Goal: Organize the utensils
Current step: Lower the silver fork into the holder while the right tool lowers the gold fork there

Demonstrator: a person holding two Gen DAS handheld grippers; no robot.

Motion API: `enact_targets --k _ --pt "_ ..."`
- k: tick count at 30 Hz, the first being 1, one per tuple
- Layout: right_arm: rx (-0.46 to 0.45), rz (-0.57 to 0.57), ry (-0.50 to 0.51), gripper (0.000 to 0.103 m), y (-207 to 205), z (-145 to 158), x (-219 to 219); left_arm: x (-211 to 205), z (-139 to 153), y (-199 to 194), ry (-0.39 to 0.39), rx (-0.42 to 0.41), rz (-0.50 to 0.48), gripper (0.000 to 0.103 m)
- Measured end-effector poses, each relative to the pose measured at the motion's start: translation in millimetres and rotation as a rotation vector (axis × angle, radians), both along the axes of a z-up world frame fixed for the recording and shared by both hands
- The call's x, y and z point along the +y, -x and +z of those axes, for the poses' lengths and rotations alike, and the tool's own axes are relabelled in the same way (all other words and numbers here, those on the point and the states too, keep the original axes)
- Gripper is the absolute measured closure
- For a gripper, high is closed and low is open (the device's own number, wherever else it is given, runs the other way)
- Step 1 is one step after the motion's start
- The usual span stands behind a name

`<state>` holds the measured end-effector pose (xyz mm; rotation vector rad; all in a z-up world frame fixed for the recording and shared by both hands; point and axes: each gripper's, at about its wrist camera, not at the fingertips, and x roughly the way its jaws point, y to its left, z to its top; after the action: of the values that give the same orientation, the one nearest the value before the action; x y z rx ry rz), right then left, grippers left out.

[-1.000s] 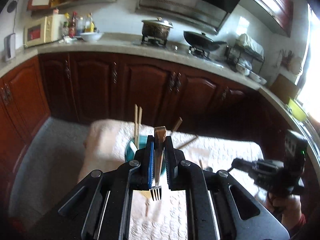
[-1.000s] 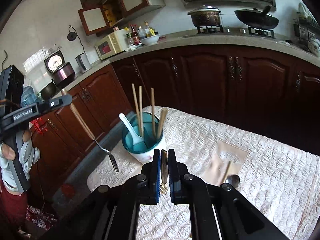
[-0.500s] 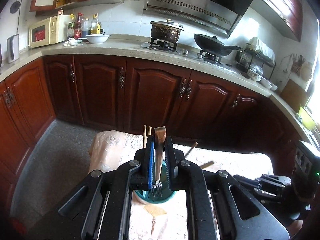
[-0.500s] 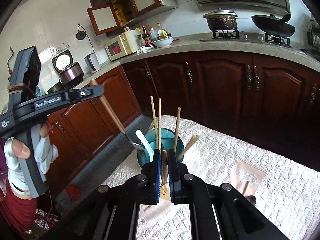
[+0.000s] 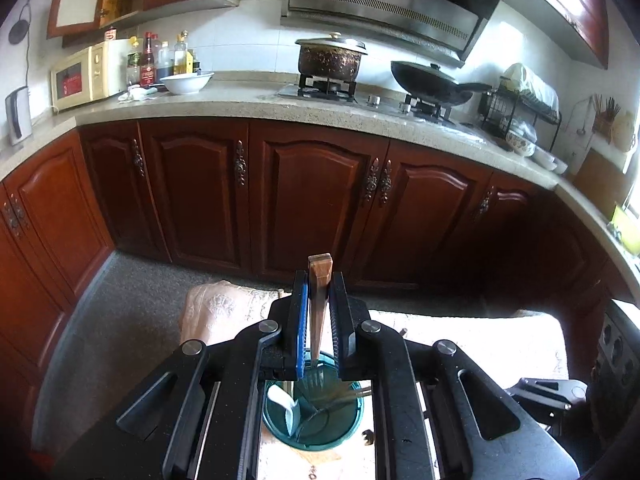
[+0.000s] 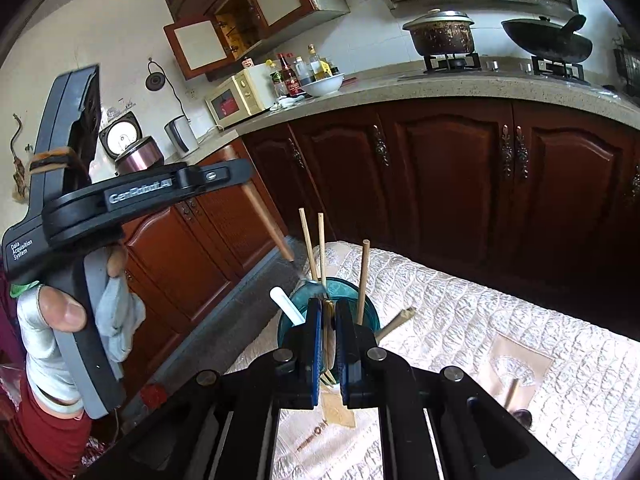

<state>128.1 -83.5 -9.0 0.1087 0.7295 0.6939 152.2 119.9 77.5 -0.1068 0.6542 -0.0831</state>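
Between the left gripper's (image 5: 319,320) fingers, a wooden-handled fork (image 5: 319,300), tines down.

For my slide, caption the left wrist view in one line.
Left gripper shut on a wooden-handled fork, tines down over the teal cup holding a white spoon.

"GenRobot.AI" on left claw (image 6: 224,176) arm, "Data Acquisition System" on its handle, cloth print unreadable

Beyond the hand-held gripper, dark red cabinets (image 5: 312,200) stand under a speckled stone counter (image 5: 240,106); white tiled wall (image 5: 256,48) behind, grey floor (image 5: 132,300) below.
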Motion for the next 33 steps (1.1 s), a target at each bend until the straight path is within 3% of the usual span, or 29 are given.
enact_targets --k 7,27,31,33 --pt "0.006 -0.004 -0.001 0.097 -16.0 -14.6 18.7 -11.2 -20.9 -14.0 -0.07 0.019 0.008 0.094" --pt "0.19 -0.004 0.075 0.097 -55.4 -105.4 49.6 -14.9 -86.0 -30.2 -0.034 0.176 0.016 0.094" --pt "0.186 0.005 0.115 0.097 -57.6 -112.7 51.0 -13.9 -92.2 -32.5 -0.022 0.202 0.02 0.094" --pt "0.188 0.008 0.12 0.089 -56.8 -112.1 49.0 -12.6 -93.4 -32.3 -0.018 0.207 0.024 0.093"
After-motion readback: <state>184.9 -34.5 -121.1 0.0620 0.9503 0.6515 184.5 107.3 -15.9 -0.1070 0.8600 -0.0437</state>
